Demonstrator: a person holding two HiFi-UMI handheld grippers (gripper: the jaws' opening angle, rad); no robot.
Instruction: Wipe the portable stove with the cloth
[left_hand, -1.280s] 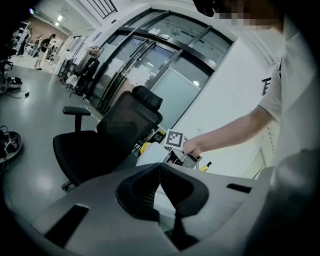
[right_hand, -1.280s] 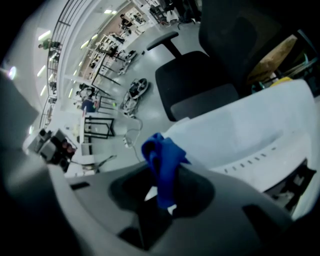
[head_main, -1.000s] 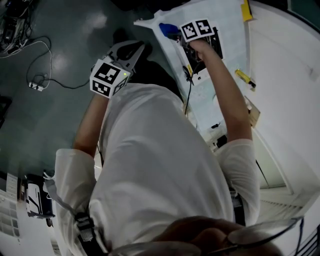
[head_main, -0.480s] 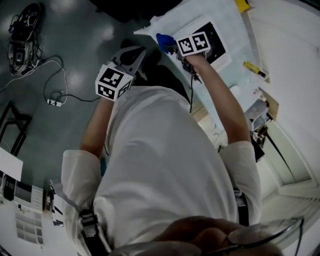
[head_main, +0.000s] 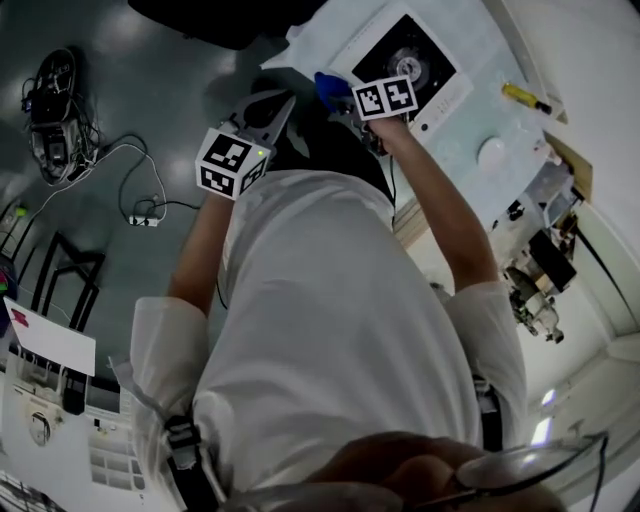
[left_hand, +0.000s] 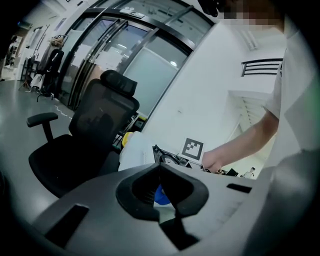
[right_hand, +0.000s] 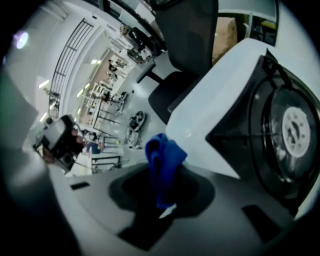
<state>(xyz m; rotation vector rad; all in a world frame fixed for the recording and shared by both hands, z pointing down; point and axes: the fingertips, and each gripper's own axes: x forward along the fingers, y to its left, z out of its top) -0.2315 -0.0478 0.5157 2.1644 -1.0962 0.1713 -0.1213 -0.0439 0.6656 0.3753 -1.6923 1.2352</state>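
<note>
Fingers of my right gripper (right_hand: 165, 172) pinch the blue cloth (right_hand: 161, 150), bunched between them. The portable stove (right_hand: 280, 125) sits just right of it, a touch farther. My left gripper (left_hand: 160, 167) hangs closed on nothing, well back, so I reckon the right one wipes.

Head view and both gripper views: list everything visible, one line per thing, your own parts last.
portable stove: one, white with a black burner, on the table
cloth: one, blue, pinched in the right gripper by the stove's corner
table: one, pale, upper right of the head view
yellow object: one, on the table beyond the stove
office chair: one, black, on the floor beside the table
cables: a dark tangle, on the floor at left
left gripper: one, grey, jaws together, empty, off the table
right gripper: one, grey, shut on the cloth
</note>
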